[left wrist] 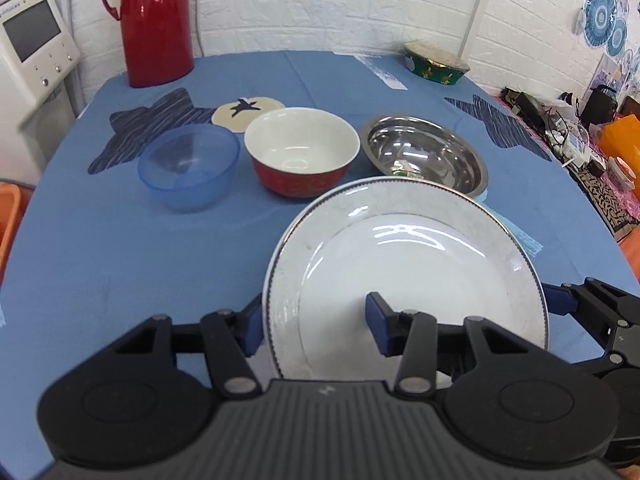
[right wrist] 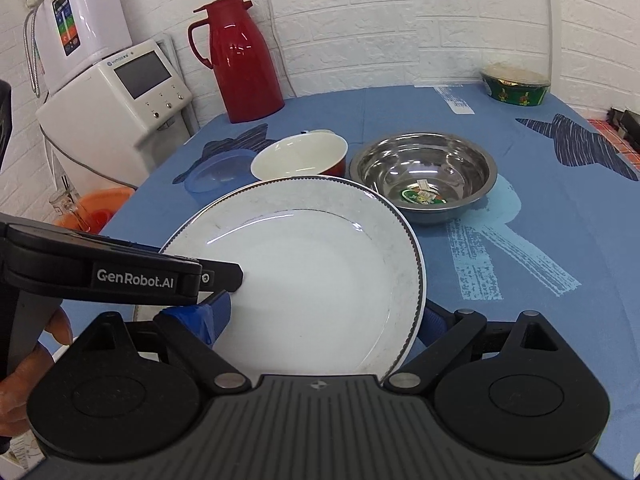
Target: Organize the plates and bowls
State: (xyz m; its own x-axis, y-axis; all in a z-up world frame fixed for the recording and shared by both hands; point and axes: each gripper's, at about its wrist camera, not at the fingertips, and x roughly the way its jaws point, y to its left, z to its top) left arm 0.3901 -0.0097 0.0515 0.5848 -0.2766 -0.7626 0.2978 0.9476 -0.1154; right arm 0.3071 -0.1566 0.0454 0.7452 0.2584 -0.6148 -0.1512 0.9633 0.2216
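Left wrist view: your left tongs (left wrist: pixel 314 326) stood fairly wide astride the near left rim of the plate (left wrist: pixel 404 264), one blue pad (left wrist: pixel 253 330) outside the edge, the other over the plate's well; whether they pinched it I could not tell. Beyond the plate on the desk (left wrist: pixel 120 260) stood a blue bowl (left wrist: pixel 188 168), a red bowl (left wrist: pixel 302 152) and a steel bowl (left wrist: pixel 424 154) in a row, with a red jug (left wrist: pixel 154 20) at the back.

Right wrist view: your right tongs (right wrist: pixel 324 320) straddled the plate's (right wrist: pixel 304 272) near right side, open, one pad (right wrist: pixel 434 320) just outside the rim. The left tongs' finger (right wrist: pixel 220 274) lay over the plate's left part. The steel bowl (right wrist: pixel 424 172) sat beyond the plate on the desk (right wrist: pixel 540 240).
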